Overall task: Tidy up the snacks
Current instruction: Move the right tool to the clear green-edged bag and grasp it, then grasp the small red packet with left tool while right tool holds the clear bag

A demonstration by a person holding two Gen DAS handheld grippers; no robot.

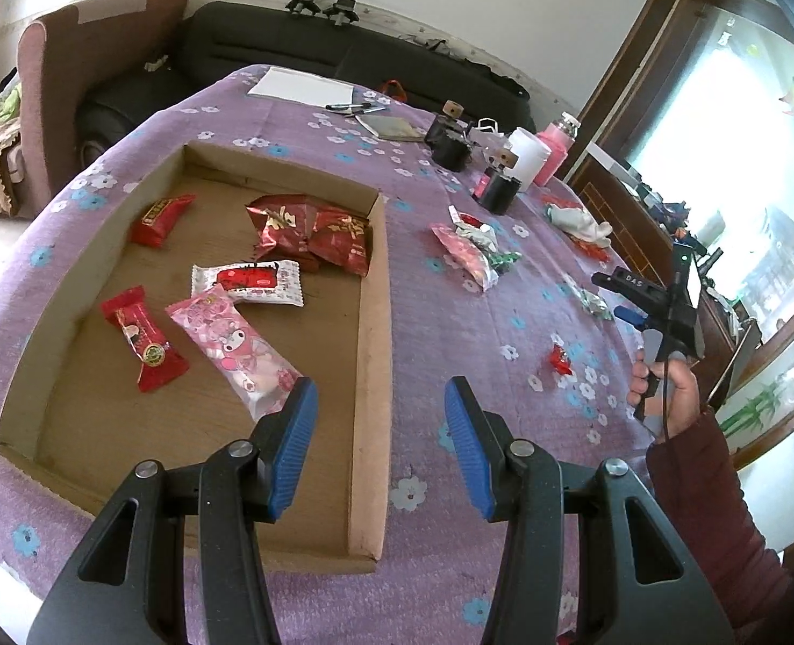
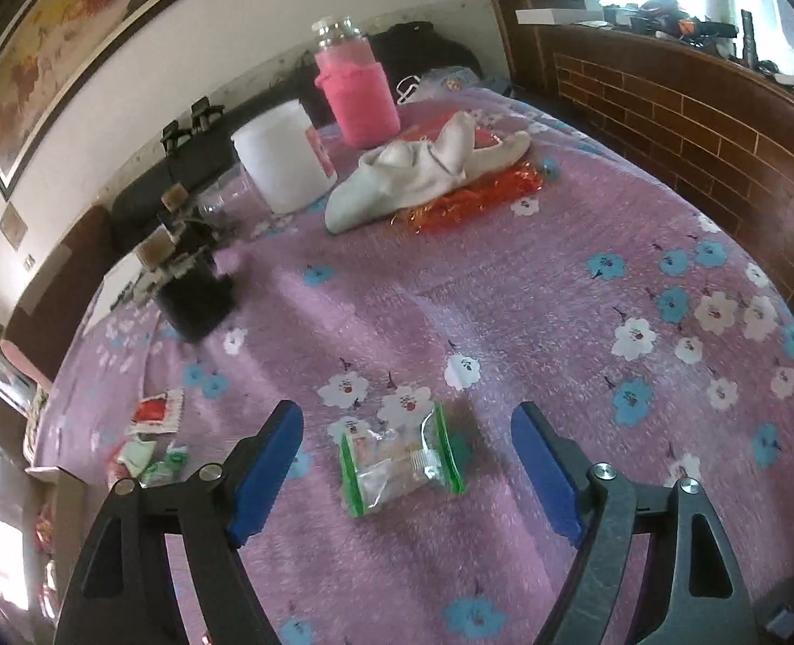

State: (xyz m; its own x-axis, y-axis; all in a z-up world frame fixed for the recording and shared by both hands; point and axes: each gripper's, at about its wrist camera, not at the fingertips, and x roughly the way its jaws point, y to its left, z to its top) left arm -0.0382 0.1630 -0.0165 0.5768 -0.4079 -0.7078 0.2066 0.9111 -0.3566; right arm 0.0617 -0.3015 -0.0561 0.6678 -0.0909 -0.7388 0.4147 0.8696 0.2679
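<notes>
The left gripper (image 1: 380,430) hangs over the right wall of the cardboard box (image 1: 367,376), its blue pads partly apart with nothing between them. Inside the box lie a pink cartoon snack pack (image 1: 241,349) just at 10 o'clock from the gripper, a white and red pack (image 1: 249,282), two small red packs (image 1: 144,344) and big red bags (image 1: 316,234). More snacks (image 1: 472,247) sit on the purple flowered desk (image 1: 450,322) at 1 o'clock.

The right gripper (image 2: 405,457) is spread wide, and a clear snack bag with green edges (image 2: 402,462) lies on the desk between its pads, not touched by them.
</notes>
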